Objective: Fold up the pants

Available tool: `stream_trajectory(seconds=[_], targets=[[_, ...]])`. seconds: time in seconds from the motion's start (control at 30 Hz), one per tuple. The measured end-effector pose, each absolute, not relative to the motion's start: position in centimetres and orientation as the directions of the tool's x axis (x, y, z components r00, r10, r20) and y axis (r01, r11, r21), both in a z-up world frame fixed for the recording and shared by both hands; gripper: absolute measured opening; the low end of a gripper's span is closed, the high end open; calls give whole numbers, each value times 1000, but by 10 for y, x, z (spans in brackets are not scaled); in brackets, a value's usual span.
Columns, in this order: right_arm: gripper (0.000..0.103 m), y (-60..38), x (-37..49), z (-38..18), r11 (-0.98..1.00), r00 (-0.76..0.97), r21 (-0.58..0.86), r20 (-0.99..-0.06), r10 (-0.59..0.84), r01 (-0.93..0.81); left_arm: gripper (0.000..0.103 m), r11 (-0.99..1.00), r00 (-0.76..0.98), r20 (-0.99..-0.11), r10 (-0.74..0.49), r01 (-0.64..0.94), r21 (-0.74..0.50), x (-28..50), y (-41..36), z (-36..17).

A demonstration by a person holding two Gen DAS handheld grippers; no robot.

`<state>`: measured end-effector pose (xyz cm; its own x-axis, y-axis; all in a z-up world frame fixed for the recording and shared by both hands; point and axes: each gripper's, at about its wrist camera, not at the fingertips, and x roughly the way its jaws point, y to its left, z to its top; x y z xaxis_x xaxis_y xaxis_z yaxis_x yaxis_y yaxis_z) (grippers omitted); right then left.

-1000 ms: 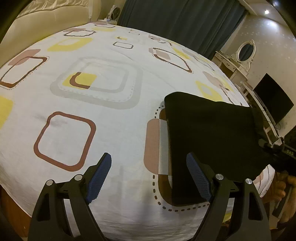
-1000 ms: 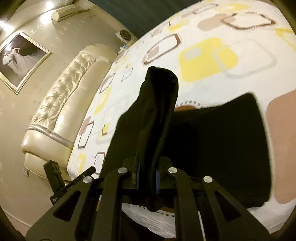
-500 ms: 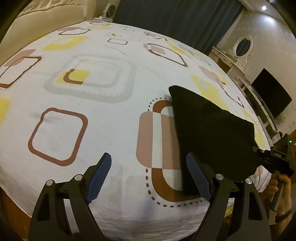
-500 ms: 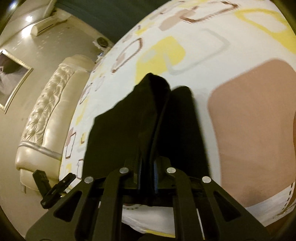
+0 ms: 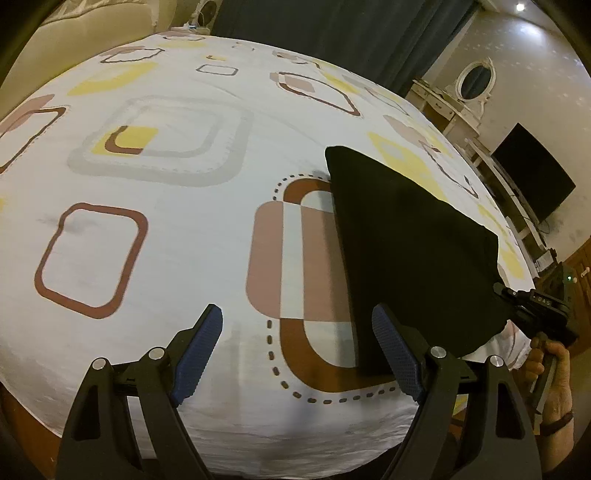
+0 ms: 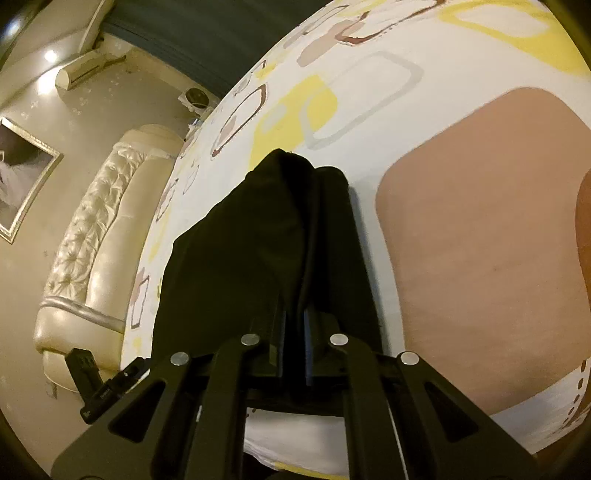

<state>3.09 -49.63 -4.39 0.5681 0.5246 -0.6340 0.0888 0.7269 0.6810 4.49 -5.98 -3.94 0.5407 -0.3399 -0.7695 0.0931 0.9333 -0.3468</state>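
Note:
The black pants (image 5: 410, 251) lie folded at the near right of the bed, one side lifted off the sheet. My right gripper (image 6: 294, 325) is shut on the pants' edge (image 6: 280, 236) and holds the cloth up; it also shows at the right of the left wrist view (image 5: 532, 314). My left gripper (image 5: 295, 354) is open and empty over the bed's near edge, its right fingertip (image 5: 391, 347) just in front of the pants' near corner.
The bed has a white sheet (image 5: 177, 206) with brown, yellow and grey squares. A padded cream headboard (image 6: 92, 236) stands at the bed's far end. A dressing table with an oval mirror (image 5: 472, 81) and a dark screen (image 5: 532, 173) stand right of the bed. Dark curtains (image 5: 314, 22) hang behind.
My right gripper has pulled the pants' held side to the right and lower, so the black cloth looks narrower and lies closer to the bed. My left gripper stays open in place.

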Motion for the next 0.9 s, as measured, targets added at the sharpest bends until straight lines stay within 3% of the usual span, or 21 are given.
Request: stream_trajectory(seconds=[0.27, 0.57, 0.6, 0.63, 0.7, 0.83, 0.9], targets=[[7, -503, 31, -51, 705, 566, 704, -616, 547, 85, 82, 883, 460, -769, -444, 83, -461, 50, -62, -54], [7, -523, 13, -53, 668, 586, 734, -596, 549, 121, 82, 879, 447, -763, -466, 134, -458, 51, -69, -53], [15, -527, 10, -51, 668, 592, 733, -597, 541, 129, 82, 876, 443, -762, -472, 135, -464, 51, -68, -53], [39, -532, 6, -49, 668, 598, 731, -599, 533, 138, 82, 871, 437, -760, -481, 138, -472, 52, -67, -53], [64, -545, -4, -44, 658, 616, 736, -596, 515, 162, 82, 859, 423, -754, -502, 147, -490, 54, -64, -53], [75, -558, -15, -39, 608, 635, 779, -550, 543, 155, 82, 833, 397, -737, -548, 172, -526, 61, -63, -52], [75, -557, -13, -43, 586, 624, 797, -535, 570, 148, 82, 809, 367, -725, -583, 186, -557, 66, -66, -56]])
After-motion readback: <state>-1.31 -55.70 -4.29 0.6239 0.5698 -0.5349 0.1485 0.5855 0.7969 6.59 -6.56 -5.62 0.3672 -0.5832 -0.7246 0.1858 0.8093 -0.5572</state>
